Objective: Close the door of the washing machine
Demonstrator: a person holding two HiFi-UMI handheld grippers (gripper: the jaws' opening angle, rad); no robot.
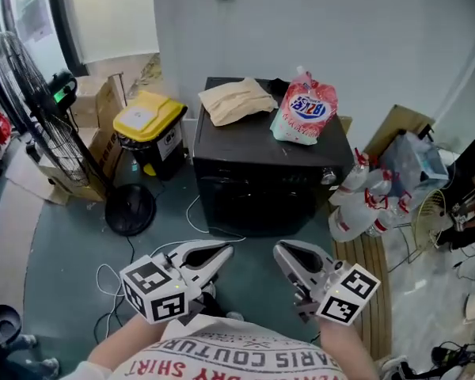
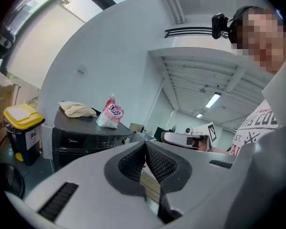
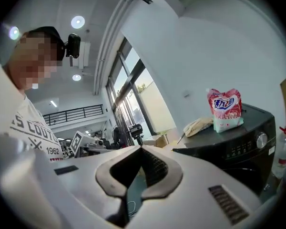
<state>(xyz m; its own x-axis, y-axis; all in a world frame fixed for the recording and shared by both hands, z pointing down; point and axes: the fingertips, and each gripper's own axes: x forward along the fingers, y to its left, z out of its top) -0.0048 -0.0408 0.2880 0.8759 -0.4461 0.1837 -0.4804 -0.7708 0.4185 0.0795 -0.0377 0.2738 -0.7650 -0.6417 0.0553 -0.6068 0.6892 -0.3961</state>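
**Both jaws shut and empty, held back from the washer**

Left gripper [image 1: 227, 249]: jaws pressed together at the tips, nothing between them. Right gripper [image 1: 279, 248]: same, tips meeting, nothing held. Both sit low and close to the person's body, pointing forward at the machine and well apart from it. This looks like a rest or ready pose, not a push.

Washing machine [image 1: 257, 169]: black box against the wall, dead ahead of both grippers and centred between them. Its front face is dark and in shadow. No door shows swung out toward the person. The left gripper view shows a flat front with a control strip above. Can't tell for sure if the door is fully latched. Judgement: either the close is done, or there is a small gap that these views don't show.

Fan [image 1: 39, 125]: stands on the floor to the left, out of the way.

Bin [image 1: 149, 125]: yellow lid, just beside the machine's left side.

Bottles [image 1: 356, 204]: clustered at the machine's right front corner, possibly in the path of a door swing.

Cloth [image 1: 236, 100]: folded on the machine's top, rear left.

Pouch [image 1: 305, 111]: upright on the top, right of the cloth. A hard slam could tip it.
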